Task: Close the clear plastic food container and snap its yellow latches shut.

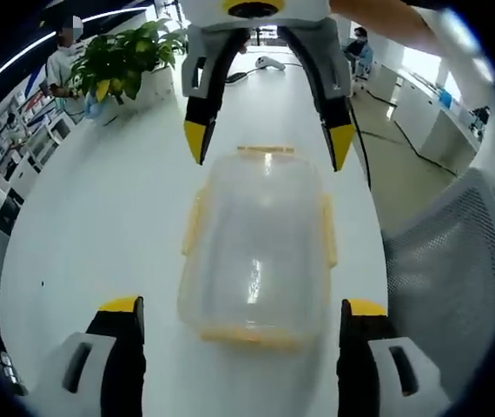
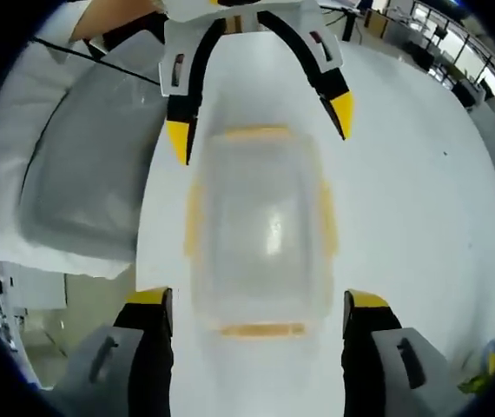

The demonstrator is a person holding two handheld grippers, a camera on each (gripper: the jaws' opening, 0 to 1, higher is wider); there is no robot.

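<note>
The clear container [image 1: 260,248] lies on the white table [image 1: 100,217], lid on, between both wide-open grippers: left gripper [image 1: 243,347], right gripper [image 2: 259,339] facing it. Press each yellow latch [image 1: 329,230] squarely inward (steadying the opposite side).

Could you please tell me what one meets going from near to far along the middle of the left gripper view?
Left gripper with yellow-tipped open jaws → clear plastic food container with yellow latches → right gripper, open, facing it → small white object on the white table.
</note>
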